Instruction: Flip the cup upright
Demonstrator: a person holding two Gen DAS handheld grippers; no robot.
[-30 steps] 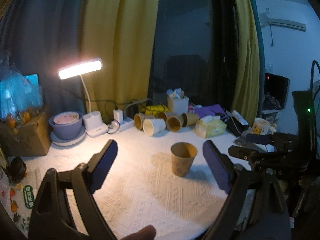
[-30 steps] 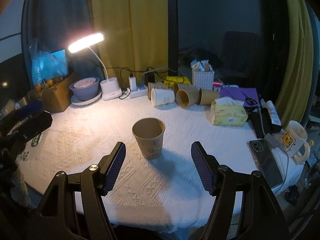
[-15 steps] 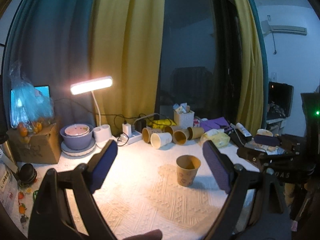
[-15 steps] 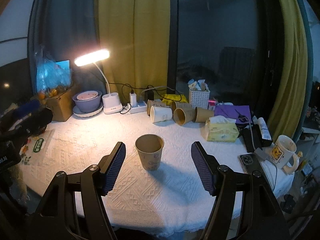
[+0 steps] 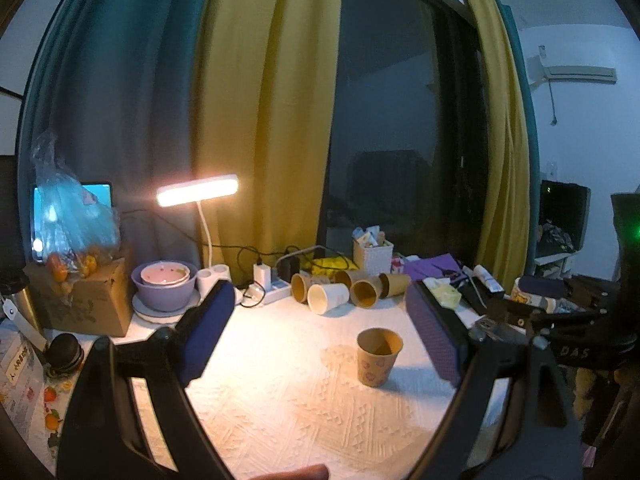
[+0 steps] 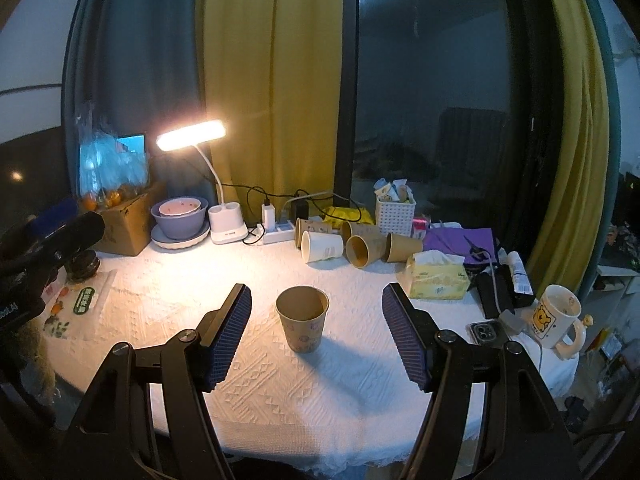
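1. The cup (image 6: pixel 303 319) is seen standing upright, mouth up, near the middle of the white cloth (image 6: pixel 280 380); in the left wrist view it (image 5: pixel 378 356) sits right of centre.
2. The right gripper (image 6: pixel 316 336) is held with jaws spread wide; nothing is gripped. The cup is framed between its pads (image 6: pixel 230 334), apart from both.
3. The left gripper (image 5: pixel 320 344) is likewise spread wide and empty; the cup lies nearer its right pad (image 5: pixel 434 340), not touched.
4. Four more cups (image 6: pixel 356 246) are seen lying on their sides at the back of the table.
5. A lit lamp (image 6: pixel 191 140) is seen at back left, beside stacked bowls (image 6: pixel 180 216).
6. A tissue box (image 6: pixel 438 278) and a mug (image 6: pixel 554 316) are seen on the right, well apart from the upright cup.
7. The left gripper is visible at the left edge of the right wrist view (image 6: pixel 44 248).
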